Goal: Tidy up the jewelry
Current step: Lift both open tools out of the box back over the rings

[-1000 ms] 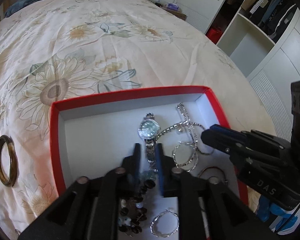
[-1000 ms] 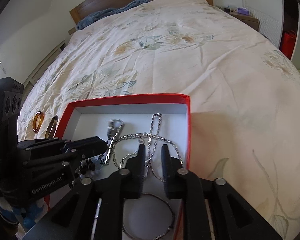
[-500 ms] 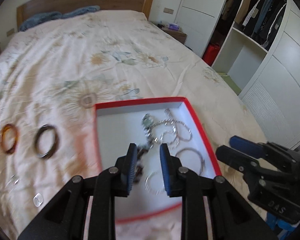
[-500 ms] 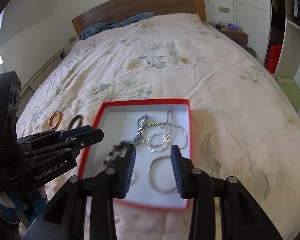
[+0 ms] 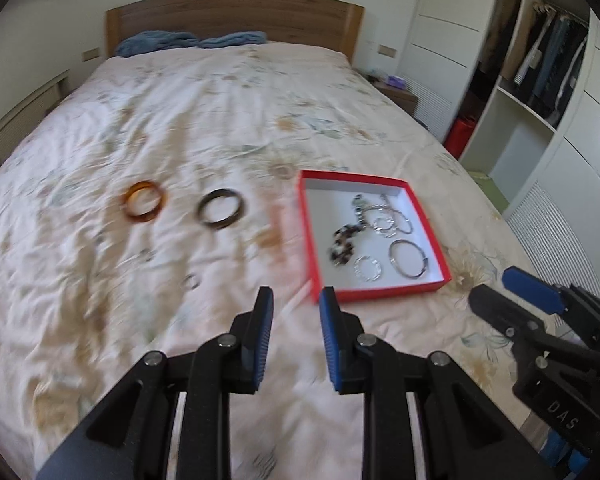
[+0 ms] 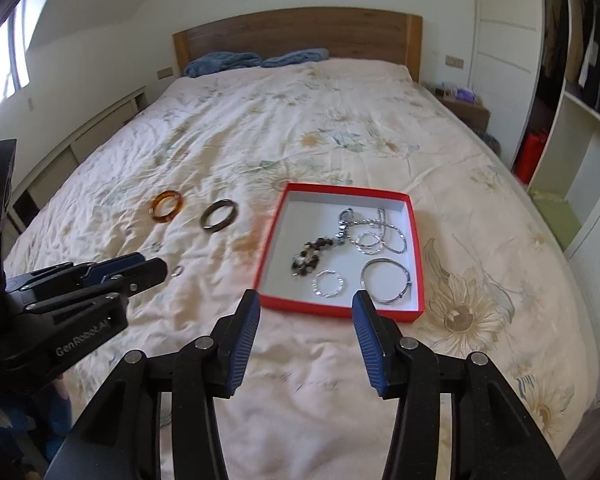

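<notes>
left gripper (image 5: 294, 300): jaws a little apart, nothing between them. right gripper (image 6: 306, 304): jaws have just been opening, now wide, nothing between them. both hang above the bedspread (image 6: 340, 360), clear of it. red box (image 6: 416, 256) at frame centre holds watch, chains, silver hoops, beaded bracelet (image 6: 310, 258). amber bangle (image 6: 167, 207) and dark bangle (image 6: 219, 215) lie left of the box, apart from it.

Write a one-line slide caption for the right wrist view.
Open right gripper above a flowered bedspread, facing a red box of silver jewelry, with two bangles lying outside.
</notes>
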Tool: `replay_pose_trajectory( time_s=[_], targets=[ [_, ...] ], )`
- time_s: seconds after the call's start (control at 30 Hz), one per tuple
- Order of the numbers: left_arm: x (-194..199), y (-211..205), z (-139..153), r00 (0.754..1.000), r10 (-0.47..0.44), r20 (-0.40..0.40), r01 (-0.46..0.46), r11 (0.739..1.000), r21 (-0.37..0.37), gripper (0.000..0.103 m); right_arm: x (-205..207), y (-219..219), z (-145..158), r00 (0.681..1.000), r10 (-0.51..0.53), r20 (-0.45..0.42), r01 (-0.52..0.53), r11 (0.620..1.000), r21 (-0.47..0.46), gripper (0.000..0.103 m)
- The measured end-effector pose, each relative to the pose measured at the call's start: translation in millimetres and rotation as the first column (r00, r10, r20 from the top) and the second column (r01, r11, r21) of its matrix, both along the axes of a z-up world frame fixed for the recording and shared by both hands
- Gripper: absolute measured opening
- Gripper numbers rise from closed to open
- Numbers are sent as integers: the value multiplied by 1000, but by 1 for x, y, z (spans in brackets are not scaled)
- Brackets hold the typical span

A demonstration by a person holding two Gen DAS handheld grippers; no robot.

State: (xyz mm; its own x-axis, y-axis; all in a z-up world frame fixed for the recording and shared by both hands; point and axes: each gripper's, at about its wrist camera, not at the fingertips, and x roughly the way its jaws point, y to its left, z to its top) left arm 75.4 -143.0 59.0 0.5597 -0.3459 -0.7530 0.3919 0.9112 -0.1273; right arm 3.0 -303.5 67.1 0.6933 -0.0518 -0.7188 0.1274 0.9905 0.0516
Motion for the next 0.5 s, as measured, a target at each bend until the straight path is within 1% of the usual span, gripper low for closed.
replay_pose_trajectory(
  time_s=[0.23,0.37,0.5],
  targets=[
    [-37,50,18,996,71,49,-71,997,3,23,-29,37,23,998,47,52,-45,998,-32,48],
    [-53,66,27,993,90,79,-91,996,4,23,-42,52,32,995,63,73,-60,997,-45,49],
    [-67,79,33,990,104,92,-104,995,1,23,-55,63,40,993,70,93,-65,996,-58,51]
  ],
)
